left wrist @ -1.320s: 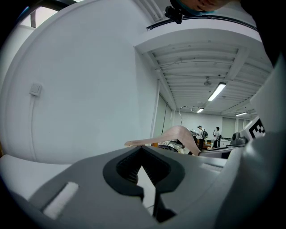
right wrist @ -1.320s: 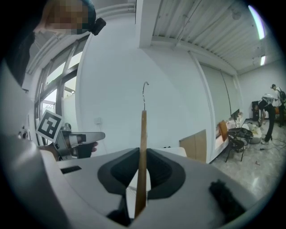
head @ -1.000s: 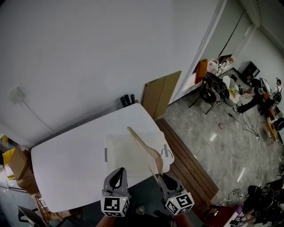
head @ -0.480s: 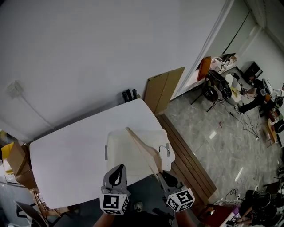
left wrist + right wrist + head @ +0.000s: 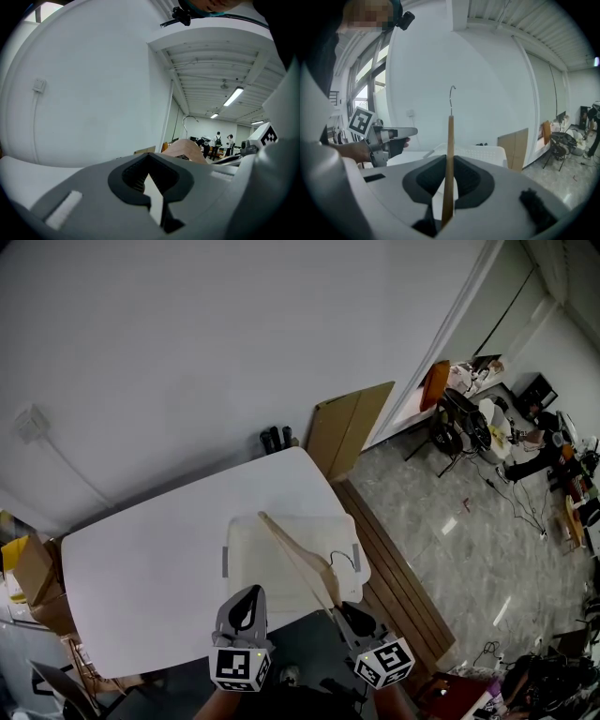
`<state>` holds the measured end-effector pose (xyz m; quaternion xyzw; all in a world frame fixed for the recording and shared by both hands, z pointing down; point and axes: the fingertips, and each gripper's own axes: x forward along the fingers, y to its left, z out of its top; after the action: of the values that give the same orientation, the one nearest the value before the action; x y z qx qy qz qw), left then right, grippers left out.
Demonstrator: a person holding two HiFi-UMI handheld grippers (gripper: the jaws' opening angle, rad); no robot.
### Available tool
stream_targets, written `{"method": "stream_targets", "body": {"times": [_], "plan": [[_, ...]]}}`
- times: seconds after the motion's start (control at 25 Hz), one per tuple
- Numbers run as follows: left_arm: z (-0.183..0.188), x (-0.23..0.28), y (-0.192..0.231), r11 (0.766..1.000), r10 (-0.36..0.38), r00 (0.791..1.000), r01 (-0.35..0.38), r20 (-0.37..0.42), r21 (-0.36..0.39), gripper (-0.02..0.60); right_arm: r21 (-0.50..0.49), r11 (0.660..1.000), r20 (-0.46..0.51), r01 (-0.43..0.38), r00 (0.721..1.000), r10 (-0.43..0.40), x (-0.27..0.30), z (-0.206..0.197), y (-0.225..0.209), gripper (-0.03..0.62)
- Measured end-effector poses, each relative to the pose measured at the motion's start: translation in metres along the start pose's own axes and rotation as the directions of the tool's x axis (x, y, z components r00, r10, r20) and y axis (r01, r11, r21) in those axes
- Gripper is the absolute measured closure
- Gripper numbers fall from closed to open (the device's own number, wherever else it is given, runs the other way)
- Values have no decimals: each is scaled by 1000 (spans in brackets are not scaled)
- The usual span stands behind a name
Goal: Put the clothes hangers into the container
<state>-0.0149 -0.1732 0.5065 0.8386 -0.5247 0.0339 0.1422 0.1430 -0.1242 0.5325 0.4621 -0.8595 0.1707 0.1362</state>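
Note:
A translucent white container [image 5: 246, 563] stands on the right half of the white table [image 5: 141, 577]. A wooden clothes hanger [image 5: 298, 559] slants above the container with its wire hook [image 5: 347, 561] toward the right rim. My right gripper [image 5: 349, 617] is shut on the hanger's near end, off the table's front edge. In the right gripper view the hanger [image 5: 450, 140] stands edge-on between the jaws of the right gripper [image 5: 447, 187], with the container [image 5: 483, 151] behind. My left gripper [image 5: 246, 607] hovers at the front edge, shut and empty. The hanger [image 5: 187, 147] shows past the left gripper [image 5: 152, 187].
A cardboard sheet [image 5: 342, 432] leans on the wall behind the table, with dark bottles [image 5: 275, 440] beside it. Cardboard boxes [image 5: 28, 582] sit at the left. A slatted wooden platform [image 5: 398, 592] runs along the table's right side. People and office clutter [image 5: 525, 442] are far right.
The hanger's far end has drifted slightly left over the container. Both grippers stay near the table's front edge.

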Motion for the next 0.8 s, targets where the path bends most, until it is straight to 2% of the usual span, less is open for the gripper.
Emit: {"method": "stream_targets", "body": {"times": [0.44,0.8], "plan": [[0,-1,2,1000,2,1000,-2,2,-4,574,-26,999,-39,-44,998,43,2,-3,9,534],[1,-2,2,1000,1,1000,-1,0,-6,574,-44,997,-122,-69,991,63,9,-5,4,534]]}}
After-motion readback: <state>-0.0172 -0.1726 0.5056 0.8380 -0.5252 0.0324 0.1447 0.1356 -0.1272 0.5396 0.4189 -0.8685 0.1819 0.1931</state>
